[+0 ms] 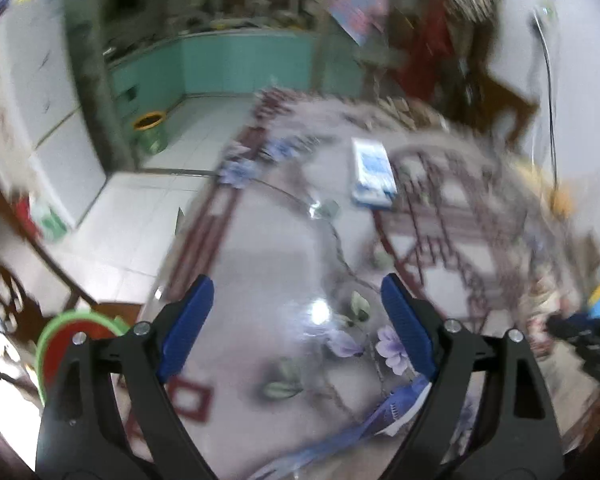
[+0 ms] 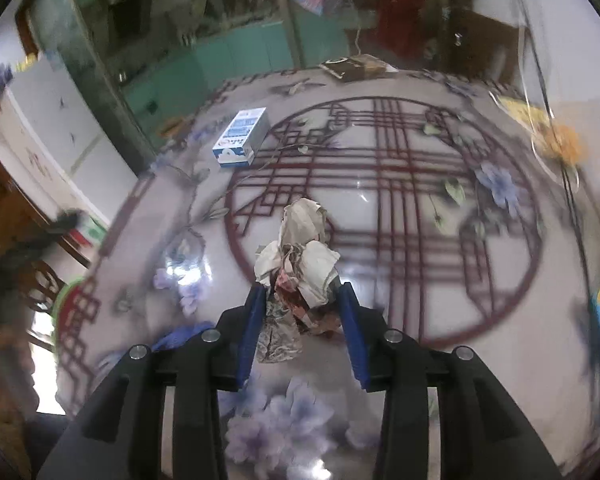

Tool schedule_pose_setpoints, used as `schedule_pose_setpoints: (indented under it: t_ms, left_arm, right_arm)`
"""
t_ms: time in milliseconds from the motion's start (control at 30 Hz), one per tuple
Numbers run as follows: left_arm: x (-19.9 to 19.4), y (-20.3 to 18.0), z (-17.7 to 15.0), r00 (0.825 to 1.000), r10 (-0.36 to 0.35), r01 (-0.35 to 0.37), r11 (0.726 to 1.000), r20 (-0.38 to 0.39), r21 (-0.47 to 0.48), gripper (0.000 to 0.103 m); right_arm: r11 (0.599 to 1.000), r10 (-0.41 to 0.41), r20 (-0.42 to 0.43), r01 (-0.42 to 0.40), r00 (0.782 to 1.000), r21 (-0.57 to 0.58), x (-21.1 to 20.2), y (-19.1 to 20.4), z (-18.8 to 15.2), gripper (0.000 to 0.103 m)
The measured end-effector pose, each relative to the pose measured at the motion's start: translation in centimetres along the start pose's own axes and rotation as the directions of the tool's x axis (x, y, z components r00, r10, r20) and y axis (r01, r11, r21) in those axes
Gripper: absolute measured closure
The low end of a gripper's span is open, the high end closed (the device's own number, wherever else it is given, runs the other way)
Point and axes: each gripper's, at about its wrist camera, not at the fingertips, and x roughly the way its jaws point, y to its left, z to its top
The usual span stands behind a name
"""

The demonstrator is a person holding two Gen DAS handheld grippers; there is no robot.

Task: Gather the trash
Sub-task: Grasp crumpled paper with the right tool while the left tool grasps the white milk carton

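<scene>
My right gripper (image 2: pixel 302 300) pinches a wad (image 2: pixel 300 264) of crumpled paper between its blue pads (image 2: pixel 252 332); the wad bulges up past the fingertips in the lower middle of the right view, above the table (image 2: pixel 400 340) with its red lattice circle and purple flowers. Only this view shows the wad.

My left gripper (image 1: pixel 298 300) is spread wide with nothing between its pads (image 1: pixel 188 332); the glossy cloth shows through the gap. The left view is heavily smeared.

A blue and white box (image 2: pixel 242 138) lies on the table at the upper left of the right view; the left view has it (image 1: pixel 372 172) just above centre. At the far edge of the table, top centre of the right view, lies a dark flat packet (image 2: pixel 356 68) that I cannot make out in the left view.

The left view alone shows a blue striped wrapper (image 1: pixel 384 408) on the cloth at lower right, partly under my right finger, and a yellow-rimmed green bin (image 1: pixel 152 132) on the floor at upper left. A green and red disc (image 1: pixel 72 340) sits at the lower left edge there; the right view shows a sliver of it (image 2: pixel 66 292) at its left edge.
</scene>
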Motion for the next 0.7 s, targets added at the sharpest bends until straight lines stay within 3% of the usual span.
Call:
schedule_pose_setpoints:
  t_ms: [100, 167, 267, 400, 633, 667, 700]
  left_arm:
    - [3.1, -3.6, 1.7, 1.000, 0.010, -0.011, 0.996, 0.011, 0.091, 0.020]
    - [5.7, -5.3, 3.7, 0.999, 0.047, -0.049, 0.991, 0.018, 0.124, 0.020]
    - [10.0, -6.6, 7.4, 0.999, 0.041, -0.038, 0.997, -0.033, 0.074, 0.020]
    - [15.4, -7.5, 10.4, 0.991, 0.087, -0.085, 0.996, -0.101, 0.029, 0.020]
    - [22.1, -8.3, 11.5, 0.980, 0.084, -0.088, 0.996, -0.180, -0.011, 0.020]
    - [22.7, -8.2, 11.4, 0.977, 0.092, -0.097, 0.995, -0.191, -0.018, 0.022]
    - [22.8, -8.2, 11.2, 0.976, 0.093, -0.099, 0.995, -0.195, -0.024, 0.043]
  right_arm:
    - [0.997, 0.071, -0.039, -0.070, 0.997, 0.032, 1.4, -0.4, -0.2, 0.066]
    - [0.999, 0.039, -0.040, -0.040, 0.998, -0.011, 1.7, 0.2, -0.2, 0.065]
    - [0.999, 0.043, -0.011, -0.044, 0.999, -0.030, 1.5, 0.7, 0.4, 0.064]
    - [0.998, 0.062, 0.014, -0.062, 0.998, -0.019, 0.7, 0.3, 1.0, 0.063]
    - [0.996, 0.087, 0.010, -0.087, 0.996, 0.005, 0.5, -0.5, 1.2, 0.062]
    - [0.996, 0.084, 0.009, -0.084, 0.996, 0.001, 0.6, -0.5, 1.2, 0.062]
    - [0.997, 0.079, 0.007, -0.079, 0.997, -0.001, 0.6, -0.5, 1.2, 0.062]
